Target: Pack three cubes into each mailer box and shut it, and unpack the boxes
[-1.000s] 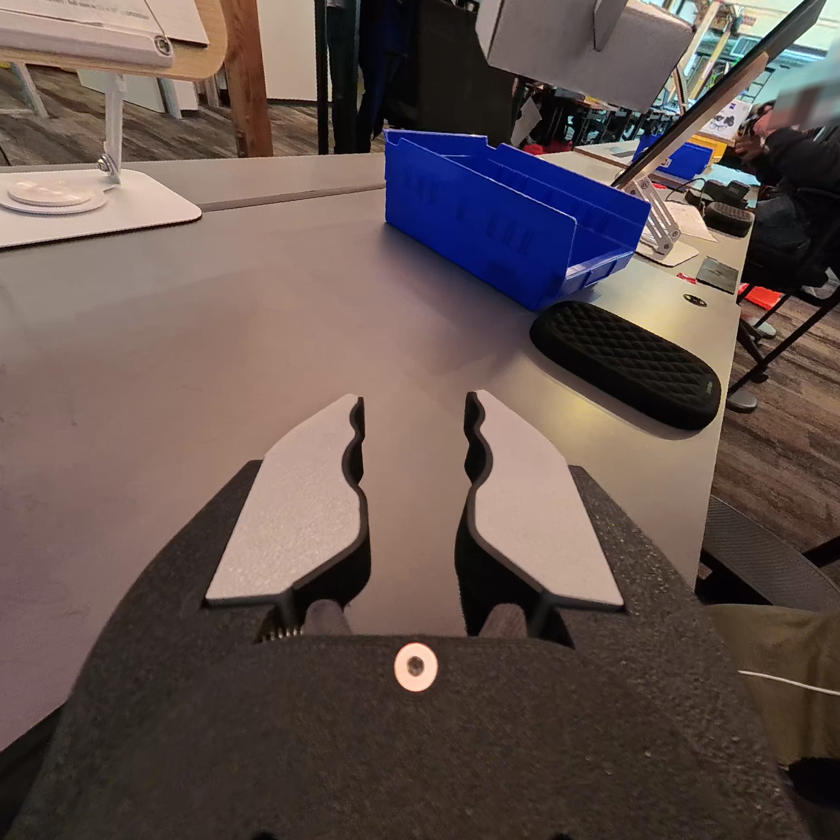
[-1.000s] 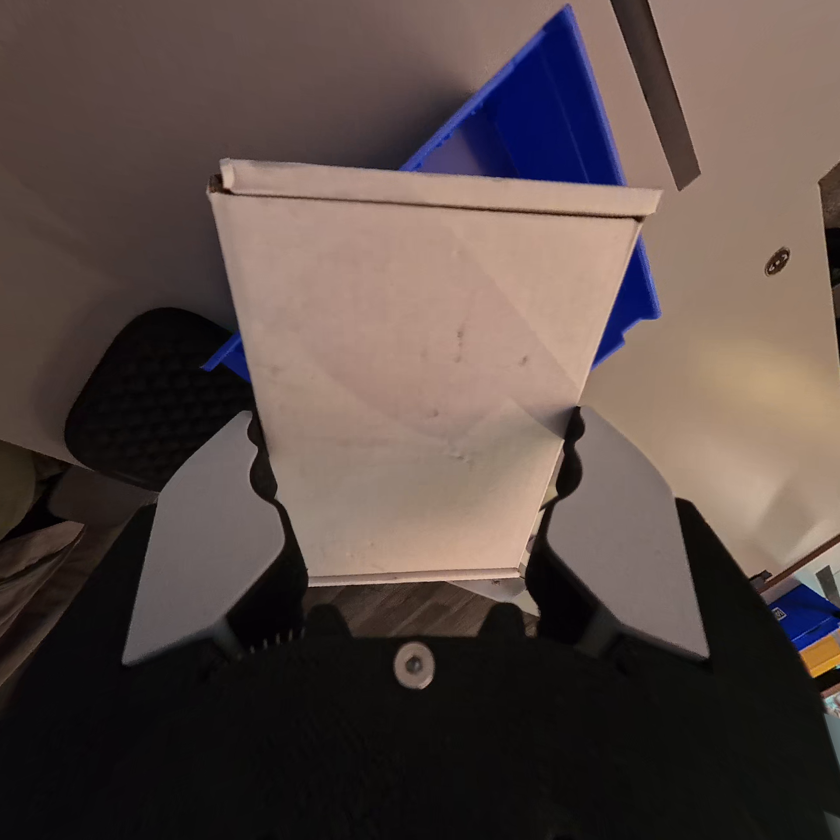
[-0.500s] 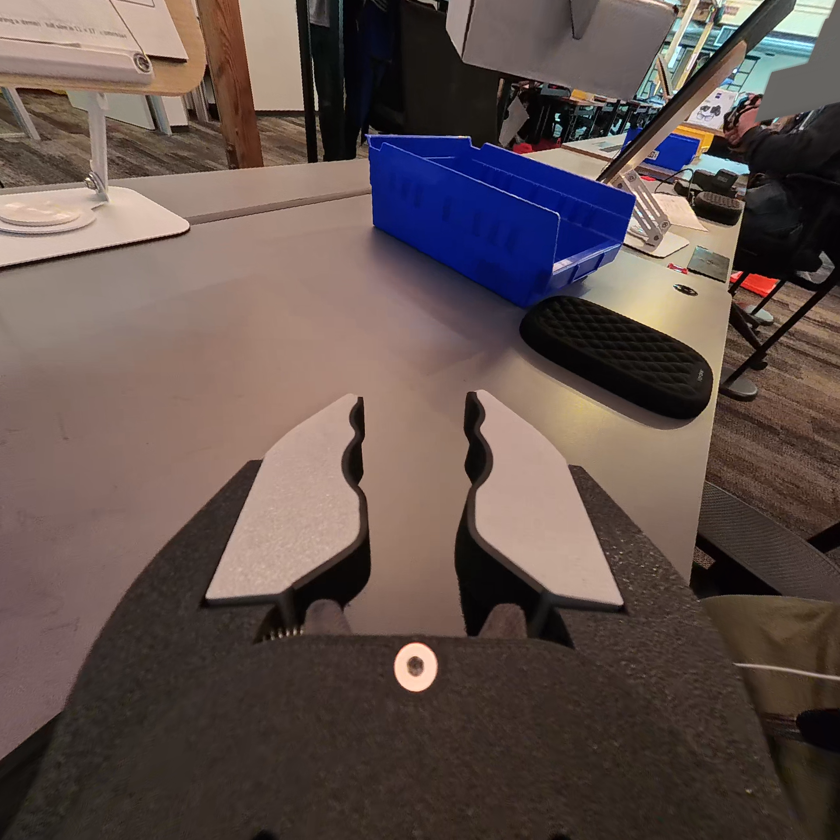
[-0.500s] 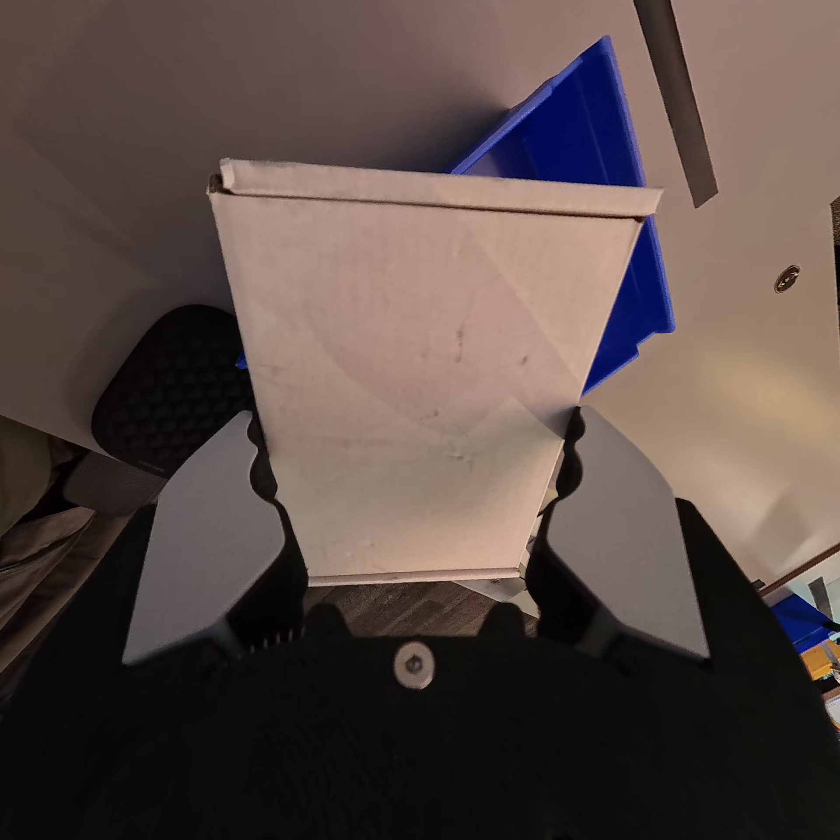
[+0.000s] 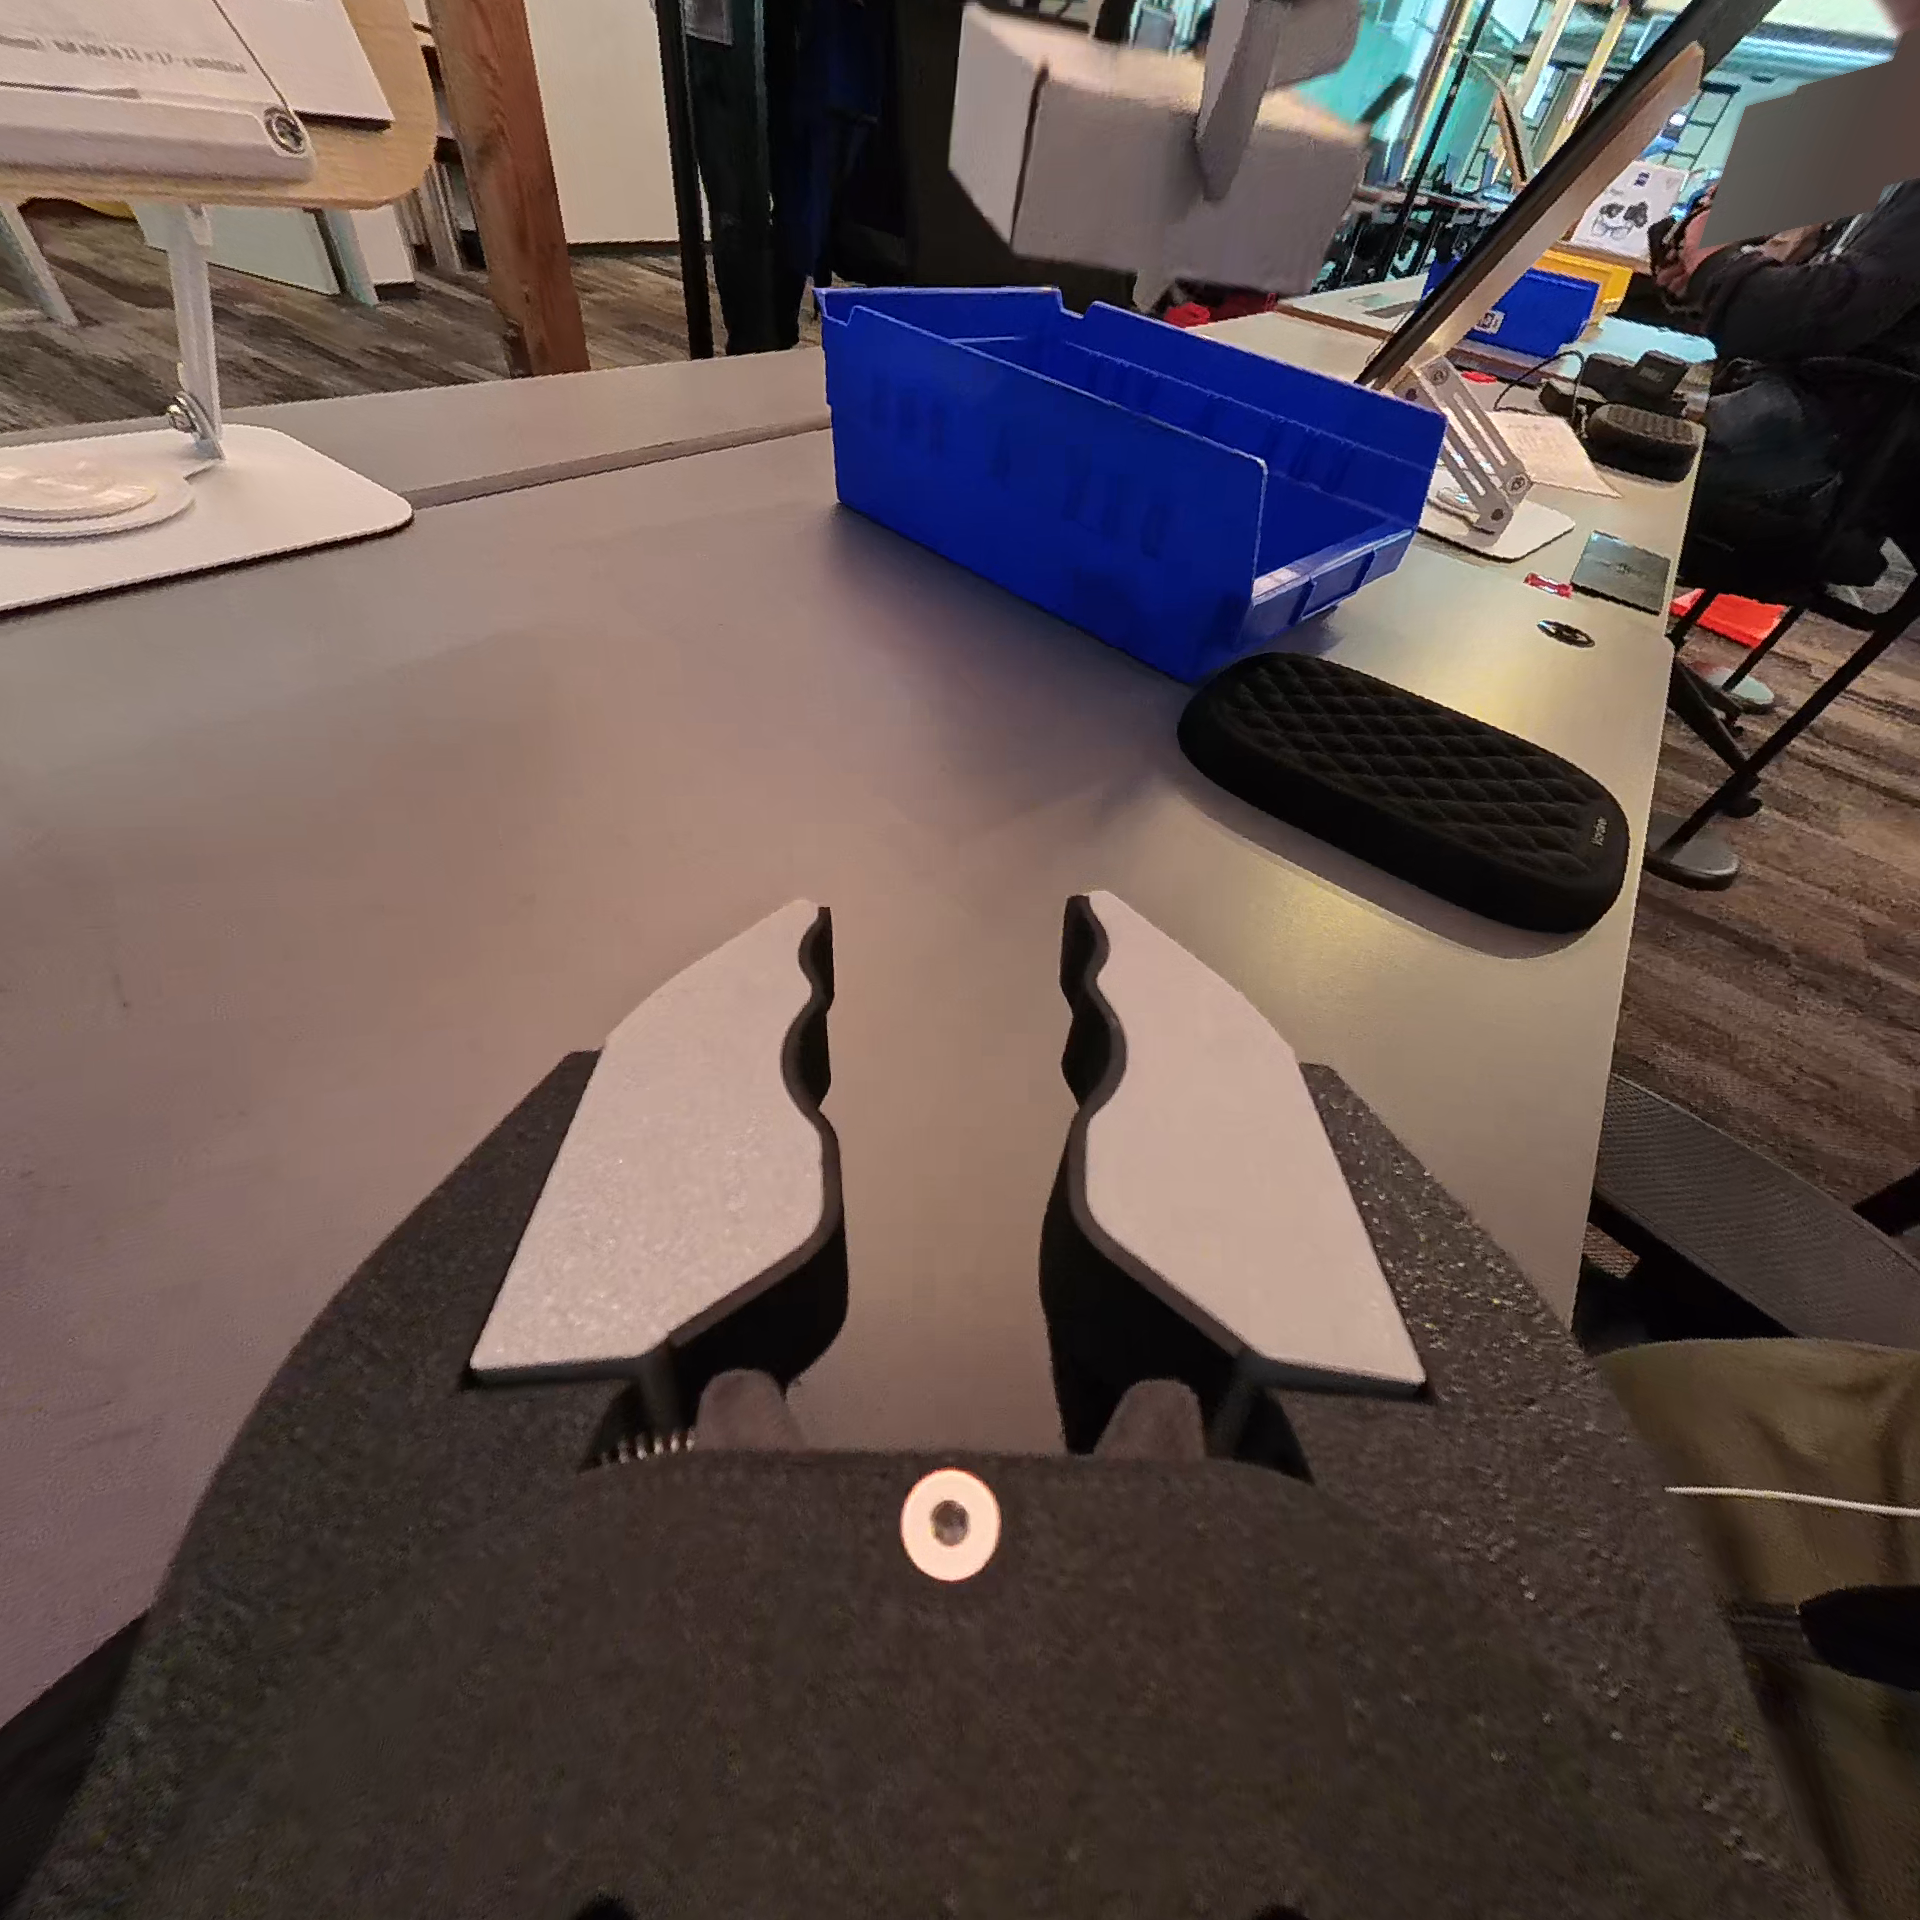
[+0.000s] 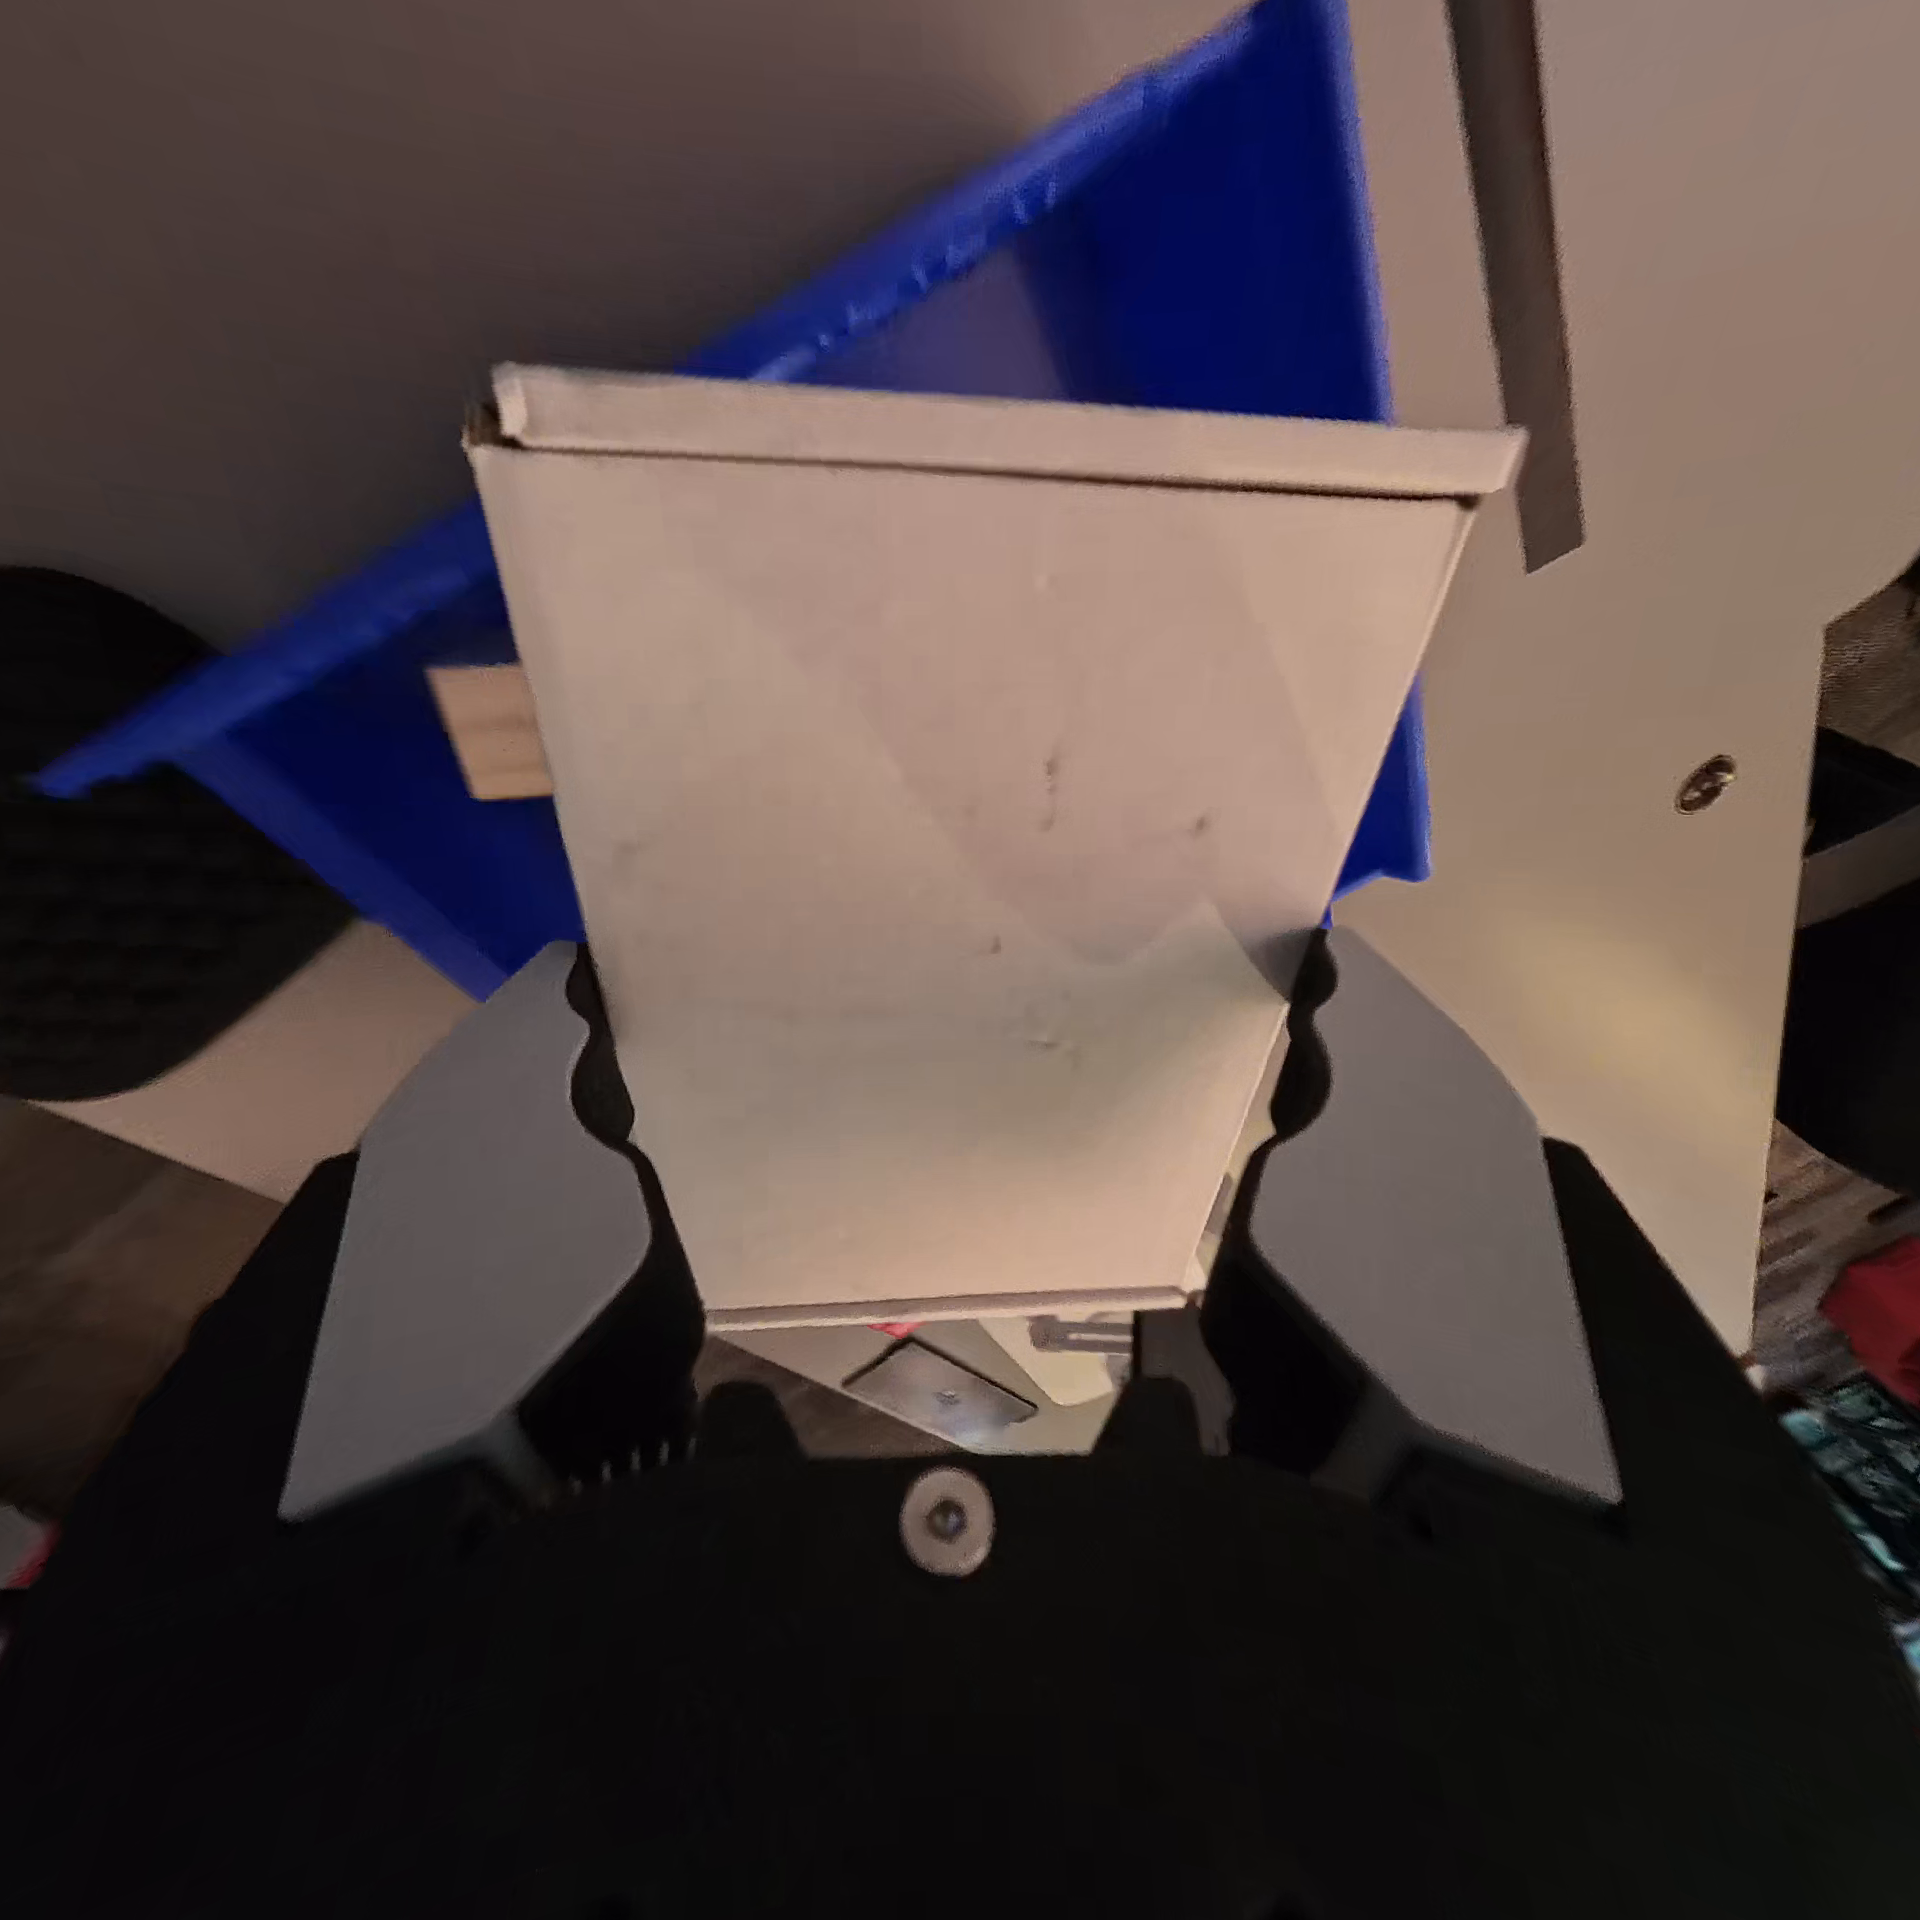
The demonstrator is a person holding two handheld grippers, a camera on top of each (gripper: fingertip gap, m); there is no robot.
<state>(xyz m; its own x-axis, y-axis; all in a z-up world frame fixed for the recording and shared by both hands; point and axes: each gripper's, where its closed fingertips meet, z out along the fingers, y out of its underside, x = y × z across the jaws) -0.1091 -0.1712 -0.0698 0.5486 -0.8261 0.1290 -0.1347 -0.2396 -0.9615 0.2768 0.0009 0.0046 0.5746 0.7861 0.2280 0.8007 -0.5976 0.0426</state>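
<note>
My right gripper (image 6: 943, 997) is shut on a white mailer box (image 6: 966, 810) and holds it in the air above the blue bin (image 6: 1195, 312). A pale wooden cube (image 6: 494, 732) shows inside the bin, beside the box's left edge. In the left wrist view the box (image 5: 1122, 166) hangs blurred above the blue bin (image 5: 1091, 488), with a finger of the right gripper (image 5: 1231, 104) on its side. My left gripper (image 5: 945, 935) is open and empty, low over the grey table (image 5: 520, 779), well short of the bin.
A black wrist rest (image 5: 1403, 784) lies right of the bin near the table's front edge. A white stand base (image 5: 208, 520) sits at the far left. A tilted screen on a stand (image 5: 1486, 457) is behind the bin. A person (image 5: 1808, 343) sits at the far right. The left gripper's tips are roughly 45 cm from the right gripper's.
The right gripper has carried the box farther over the blue bin, and the cube inside has come into view. The left gripper has drifted slightly; its jaws are unchanged.
</note>
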